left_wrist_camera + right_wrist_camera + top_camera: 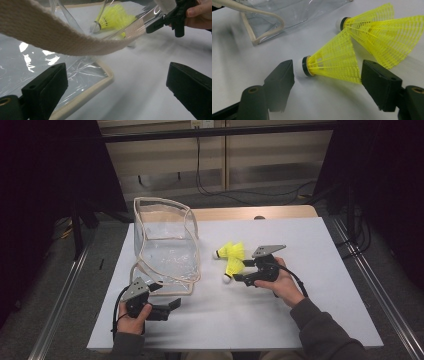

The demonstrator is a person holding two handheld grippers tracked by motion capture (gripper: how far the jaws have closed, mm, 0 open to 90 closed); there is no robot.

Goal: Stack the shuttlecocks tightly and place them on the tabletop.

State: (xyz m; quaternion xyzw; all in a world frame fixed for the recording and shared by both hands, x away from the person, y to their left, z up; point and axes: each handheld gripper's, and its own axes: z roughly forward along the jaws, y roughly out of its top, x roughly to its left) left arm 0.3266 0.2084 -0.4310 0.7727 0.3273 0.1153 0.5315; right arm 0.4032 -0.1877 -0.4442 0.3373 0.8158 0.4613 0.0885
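The right gripper [327, 75] has its jaws spread wide around the near yellow shuttlecock [329, 62] — it lies on its side on the white table [300, 320], white cork beside one jaw, and a second shuttlecock [382, 32] lies just behind it. The left gripper [117, 87] — jaws also apart, holding nothing — sits by the clear bag [165, 240], under its cream strap [57, 37].

My two hand-held grippers, black with grey plates

My left gripper [167, 306] and right gripper [239, 277] have blocky black jaws, brass-ringed screw holes, grey three-cornered top plates and trailing black cables; I wear grey sleeves [325, 330].
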